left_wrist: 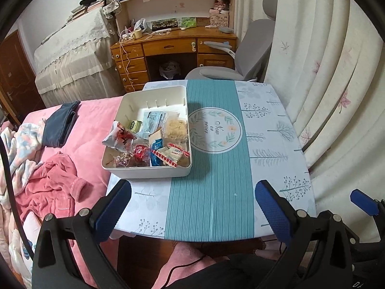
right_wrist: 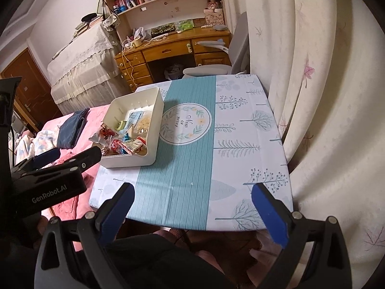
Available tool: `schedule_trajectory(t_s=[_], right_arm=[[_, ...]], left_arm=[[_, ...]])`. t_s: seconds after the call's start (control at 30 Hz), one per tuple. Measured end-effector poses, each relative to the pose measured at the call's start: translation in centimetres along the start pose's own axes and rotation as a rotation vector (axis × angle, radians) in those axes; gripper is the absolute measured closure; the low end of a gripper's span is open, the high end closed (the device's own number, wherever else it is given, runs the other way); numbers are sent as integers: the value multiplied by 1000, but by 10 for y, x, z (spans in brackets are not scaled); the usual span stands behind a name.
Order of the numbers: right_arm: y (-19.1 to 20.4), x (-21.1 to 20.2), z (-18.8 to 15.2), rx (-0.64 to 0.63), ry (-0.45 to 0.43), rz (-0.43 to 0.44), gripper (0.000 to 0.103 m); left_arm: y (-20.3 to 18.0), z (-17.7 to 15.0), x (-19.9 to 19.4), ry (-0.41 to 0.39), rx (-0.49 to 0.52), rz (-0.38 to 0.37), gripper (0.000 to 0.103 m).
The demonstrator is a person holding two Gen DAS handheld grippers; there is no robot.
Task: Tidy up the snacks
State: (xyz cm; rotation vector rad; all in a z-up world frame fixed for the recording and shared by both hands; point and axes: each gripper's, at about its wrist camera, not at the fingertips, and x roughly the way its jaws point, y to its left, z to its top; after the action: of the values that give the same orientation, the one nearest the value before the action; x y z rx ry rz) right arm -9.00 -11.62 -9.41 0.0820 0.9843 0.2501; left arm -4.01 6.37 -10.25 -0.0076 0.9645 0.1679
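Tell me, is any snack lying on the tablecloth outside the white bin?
No, every snack packet sits inside the white bin, and the tablecloth around it is bare.

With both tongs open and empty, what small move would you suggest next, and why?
Probably bring the left tongs forward and left toward the white bin. The snacks already lie jumbled inside it, and the tablecloth holds no loose ones; the right tongs hover nearer the bare side.
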Motion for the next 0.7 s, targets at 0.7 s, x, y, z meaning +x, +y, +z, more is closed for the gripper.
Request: schedule_trajectory(t_s=[0.7], right_arm=[[1,4,-8,18,13,-1,4]], left_arm=[[-4,2,0,6,1,5,1]])
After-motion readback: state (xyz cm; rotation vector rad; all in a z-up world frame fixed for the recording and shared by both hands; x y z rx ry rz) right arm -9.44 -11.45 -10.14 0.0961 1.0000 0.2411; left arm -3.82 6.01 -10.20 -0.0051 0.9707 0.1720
